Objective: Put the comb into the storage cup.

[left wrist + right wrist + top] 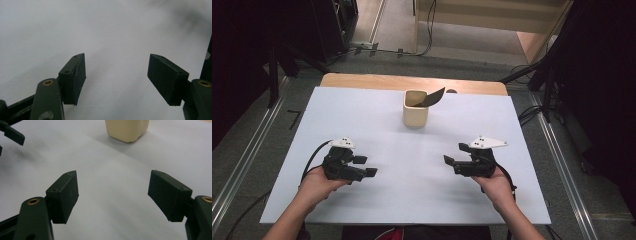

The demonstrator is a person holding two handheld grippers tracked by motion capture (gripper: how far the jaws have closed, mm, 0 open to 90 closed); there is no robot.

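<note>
A cream cup was noted standing upright on the white table, toward its far edge and roughly on the centre line. A dark flat piece, possibly a spatula blade or card, was seen leaning out of the cup, its long axis tilted up and away to the right; what it was could not be settled.

The left tool was held nearer than the cup and to its left, low over the table, jaws pointing right and inward. The right tool was held nearer than the cup and to its right, jaws pointing left and inward. Both lay well apart from the cup, at about the same remove; the right tool was judged marginally better placed, since the dark piece leaned to that side.

In the left gripper view the left tool was seen spread wide, nothing between the pads, only bare table beyond. In the right gripper view the right tool was likewise wide open and empty, with the cup's base ahead and slightly right of the jaw line. No contact with anything was recorded for either tool.

A forward reach would be needed before any grasp.
</note>
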